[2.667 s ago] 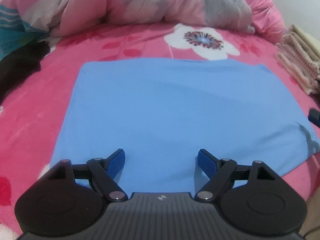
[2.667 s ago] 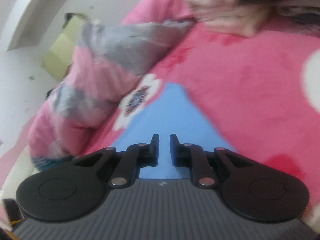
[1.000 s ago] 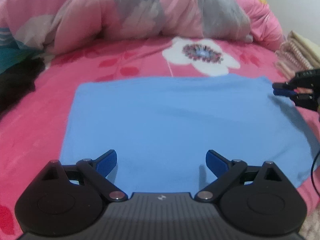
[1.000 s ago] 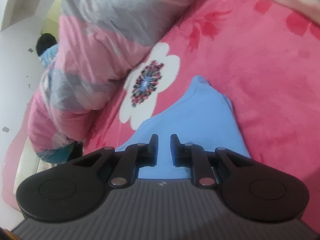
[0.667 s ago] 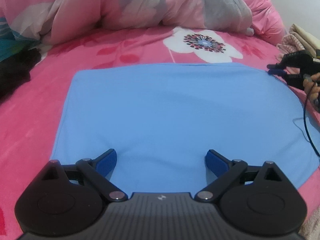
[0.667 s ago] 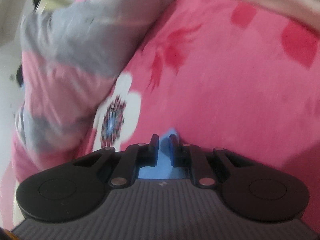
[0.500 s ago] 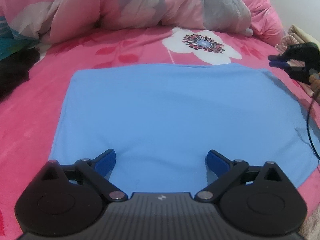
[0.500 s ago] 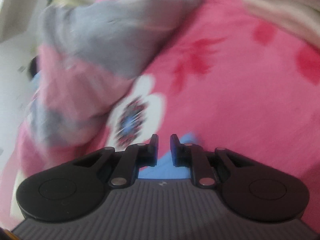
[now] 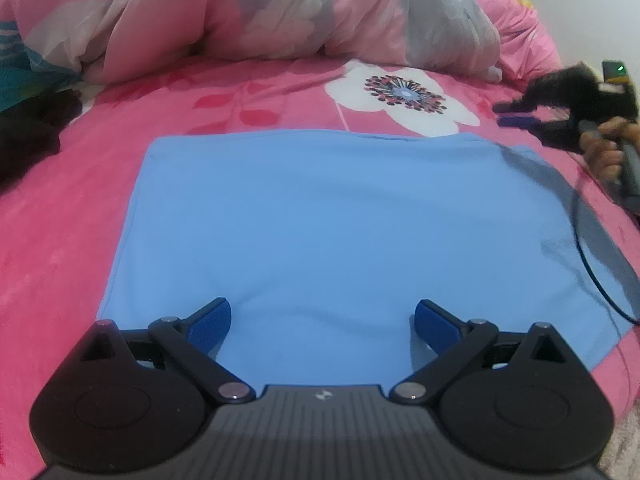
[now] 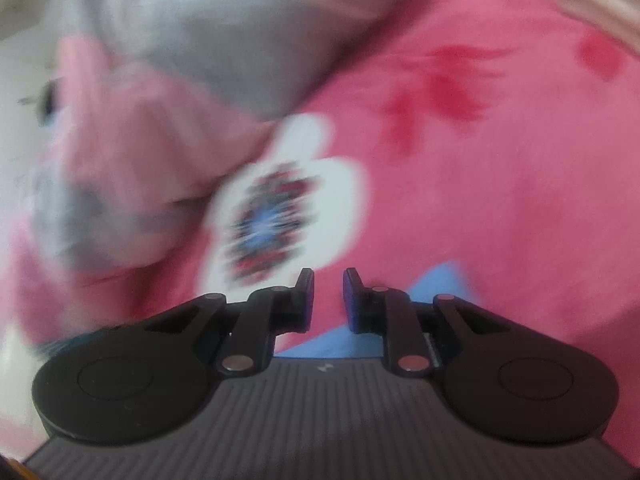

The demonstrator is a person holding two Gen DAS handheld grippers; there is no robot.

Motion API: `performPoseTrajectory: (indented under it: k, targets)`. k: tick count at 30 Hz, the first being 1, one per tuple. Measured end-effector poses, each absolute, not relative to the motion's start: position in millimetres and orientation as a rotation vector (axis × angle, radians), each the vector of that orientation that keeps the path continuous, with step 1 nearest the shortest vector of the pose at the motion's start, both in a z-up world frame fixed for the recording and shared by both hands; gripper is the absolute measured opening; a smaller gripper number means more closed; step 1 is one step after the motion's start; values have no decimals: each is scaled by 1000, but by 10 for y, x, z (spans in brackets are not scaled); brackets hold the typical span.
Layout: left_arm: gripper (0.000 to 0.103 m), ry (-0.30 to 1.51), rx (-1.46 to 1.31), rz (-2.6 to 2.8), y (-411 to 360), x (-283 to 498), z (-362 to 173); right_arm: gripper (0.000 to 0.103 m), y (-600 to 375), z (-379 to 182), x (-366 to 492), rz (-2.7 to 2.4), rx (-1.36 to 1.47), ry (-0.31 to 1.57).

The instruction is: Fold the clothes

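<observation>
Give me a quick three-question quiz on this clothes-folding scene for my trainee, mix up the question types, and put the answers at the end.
1. True or false: the blue garment is bunched in a heap on the pink floral blanket.
2. Multiple choice: the left hand-held gripper is A) open above the garment's near edge, B) clamped on a sleeve, C) resting on the rumpled quilt.
3. Fill in: the right hand-held gripper, jaws a narrow gap apart, holds ____.

Key: 1 false, it lies spread flat. 2 A. 3 nothing.
</observation>
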State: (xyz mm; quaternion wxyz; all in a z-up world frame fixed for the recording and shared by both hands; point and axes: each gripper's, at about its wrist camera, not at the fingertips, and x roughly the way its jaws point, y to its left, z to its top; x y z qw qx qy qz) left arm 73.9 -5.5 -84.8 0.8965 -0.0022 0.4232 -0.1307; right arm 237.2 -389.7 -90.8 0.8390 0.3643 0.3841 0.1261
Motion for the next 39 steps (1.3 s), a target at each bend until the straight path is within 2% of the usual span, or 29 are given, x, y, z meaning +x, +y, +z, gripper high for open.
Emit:
performPoseTrajectory:
  k: [3, 7, 11, 14, 18, 21, 26, 31, 36, 39]
  targets:
    - [99, 864, 4, -279, -49, 707, -862, 17, -3419, -878, 2301, 493, 711, 914]
    - [99, 854, -5, -280, -10, 631, -873, 17, -2787, -1152, 2505, 594, 629, 1077]
    - [99, 840, -12, -286, 22, 563, -881, 12, -2767, -1374, 2823, 537, 765, 1039]
    - [99, 833, -30, -299, 68, 546, -883, 17, -2634, -1228, 2761, 567, 732, 1020]
    - [99, 822, -51, -320, 130, 522, -888, 17, -2457, -1034, 2678, 605, 688, 994]
    - [99, 816, -61, -326, 178, 482, -885, 17, -2138, -1022, 2703, 685, 648, 1050]
    - [99, 811, -93, -330, 267, 402, -869, 16, -1713, -1307, 3022, 655, 669, 1102]
    - [99, 800, -114, -335, 339, 356, -856, 19, -2015, -1232, 3096, 467, 797, 955]
    - [99, 783, -123, -340, 380, 322, -839, 19, -2584, -915, 2433, 532, 844, 887]
    - [99, 773, -116, -335, 399, 290, -815, 20, -2843, -965, 1942, 572, 879, 912]
